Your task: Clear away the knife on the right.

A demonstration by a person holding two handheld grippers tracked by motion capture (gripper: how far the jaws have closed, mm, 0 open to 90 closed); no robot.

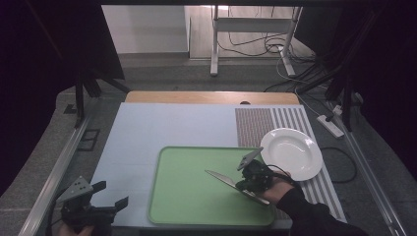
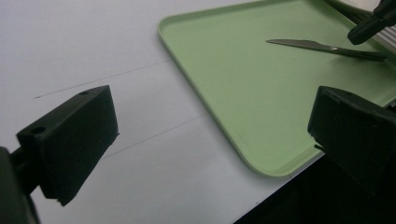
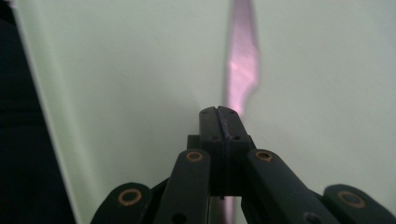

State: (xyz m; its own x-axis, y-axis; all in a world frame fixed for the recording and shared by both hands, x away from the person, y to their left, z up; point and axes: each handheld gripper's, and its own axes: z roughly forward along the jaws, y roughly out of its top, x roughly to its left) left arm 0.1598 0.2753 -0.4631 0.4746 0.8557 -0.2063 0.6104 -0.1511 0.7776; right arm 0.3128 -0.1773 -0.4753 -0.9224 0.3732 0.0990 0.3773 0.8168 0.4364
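Table (image 1: pixel 162 123): a pale blue surface with a wooden far edge, seen from the person's side. At its right lies a striped mat (image 1: pixel 290 120) in grey and white bands.

Tray (image 1: pixel 182 196): a light green, rounded tray, flat on the table at the near centre; its near corner (image 2: pixel 266 168) reaches close to the table's front edge.

Plate (image 1: pixel 291 152): 1 white, round, deep plate on the striped mat, just beside the tray's far right corner.

Left gripper (image 1: pixel 109 196): held low at the table's near left corner, well apart from the tray. Its 2 black jaws stand spread wide with bare tabletop between them, as the left gripper view (image 2: pixel 210 140) shows.

Right gripper (image 1: pixel 244 183): over the tray's right part, in a dark-sleeved hand (image 1: pixel 280 189). Its jaws are pressed together (image 3: pixel 218 116) and pinch the knife.

Knife (image 1: pixel 221 178): 1 table knife held above the tray, blade pointing toward the tray's centre (image 2: pixel 317 45). In the right gripper view the blade (image 3: pixel 243 70) runs onward from the closed jaw tips, over the green surface.
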